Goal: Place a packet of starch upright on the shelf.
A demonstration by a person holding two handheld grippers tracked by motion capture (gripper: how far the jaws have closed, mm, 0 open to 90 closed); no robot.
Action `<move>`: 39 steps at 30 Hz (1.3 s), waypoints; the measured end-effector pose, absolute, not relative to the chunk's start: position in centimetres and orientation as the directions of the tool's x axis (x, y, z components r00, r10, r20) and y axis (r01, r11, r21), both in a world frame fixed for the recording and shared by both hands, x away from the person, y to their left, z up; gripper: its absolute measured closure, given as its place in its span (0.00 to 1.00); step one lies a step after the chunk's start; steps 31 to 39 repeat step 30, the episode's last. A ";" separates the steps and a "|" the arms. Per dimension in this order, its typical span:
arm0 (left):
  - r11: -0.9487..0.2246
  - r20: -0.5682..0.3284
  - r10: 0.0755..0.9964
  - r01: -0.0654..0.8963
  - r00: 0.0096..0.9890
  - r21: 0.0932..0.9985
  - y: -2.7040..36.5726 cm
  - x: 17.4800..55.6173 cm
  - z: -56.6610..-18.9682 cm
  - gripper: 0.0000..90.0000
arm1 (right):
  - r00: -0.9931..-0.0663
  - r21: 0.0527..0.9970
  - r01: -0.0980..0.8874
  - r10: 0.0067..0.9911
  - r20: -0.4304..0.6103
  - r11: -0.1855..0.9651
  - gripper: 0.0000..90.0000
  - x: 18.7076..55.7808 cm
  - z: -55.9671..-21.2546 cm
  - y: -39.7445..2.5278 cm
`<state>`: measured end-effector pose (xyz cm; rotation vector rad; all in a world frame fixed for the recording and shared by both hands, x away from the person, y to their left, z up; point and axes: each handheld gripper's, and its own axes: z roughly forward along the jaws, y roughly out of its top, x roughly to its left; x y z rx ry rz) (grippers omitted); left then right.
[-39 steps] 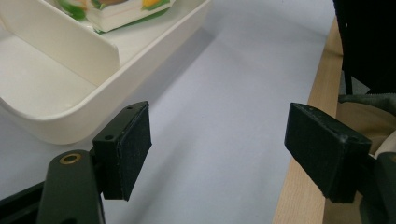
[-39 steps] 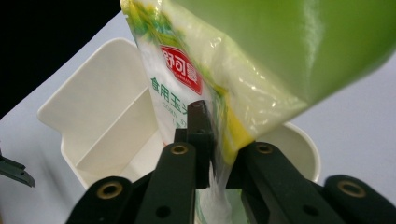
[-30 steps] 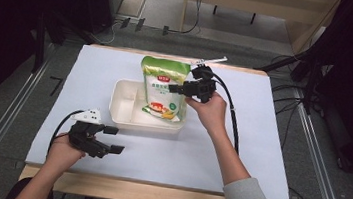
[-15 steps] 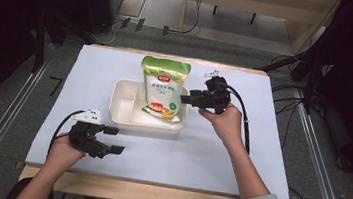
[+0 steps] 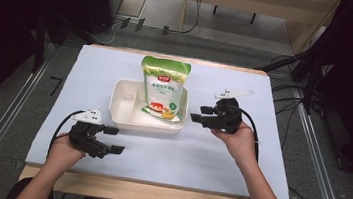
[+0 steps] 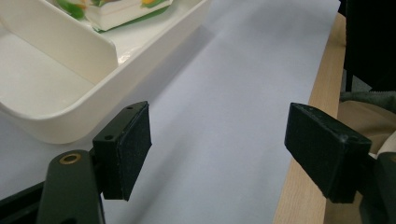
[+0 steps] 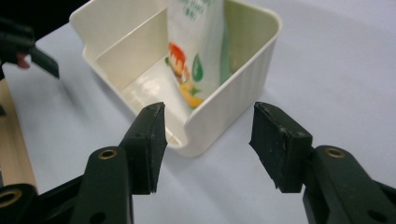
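High view: the right gripper (image 5: 196, 118) has pulled back from the pouch (image 5: 164, 89) since a second ago. It now sits just beside the right end of the tray (image 5: 123, 119), wide open and holding nothing. The left gripper (image 5: 113, 140) has stayed where it was, near the front left of the bench (image 5: 208, 158). It is wide open too, with nothing in it.

The bench has a pale blue-white top and a wooden edge at the front. Around it the floor is grey, with metal rails on both sides and black cables at the back. The room past that is dark, so little can be told of it.

There is one white tray with two parts, split by a wall. The left part looks bare. One green and white pouch stands in the right part, leaning back over the far rim. There are two grippers, one in each hand.
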<state>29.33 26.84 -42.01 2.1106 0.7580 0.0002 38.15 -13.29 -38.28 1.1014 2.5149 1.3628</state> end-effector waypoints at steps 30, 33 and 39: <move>-0.451 -0.264 0.517 0.521 0.814 0.724 27.1 29.2 -42.0 0.26 | -0.752 0.723 0.572 0.599 0.274 0.388 0.41 33.8 -43.7 -13.0; -0.451 -0.264 0.517 0.521 0.814 0.724 27.1 29.2 -42.0 0.26 | -0.752 0.723 0.572 0.599 0.274 0.388 0.41 33.8 -43.7 -13.0; -0.451 -0.264 0.517 0.521 0.814 0.724 27.1 29.2 -42.0 0.26 | -0.752 0.723 0.572 0.599 0.274 0.388 0.41 33.8 -43.7 -13.0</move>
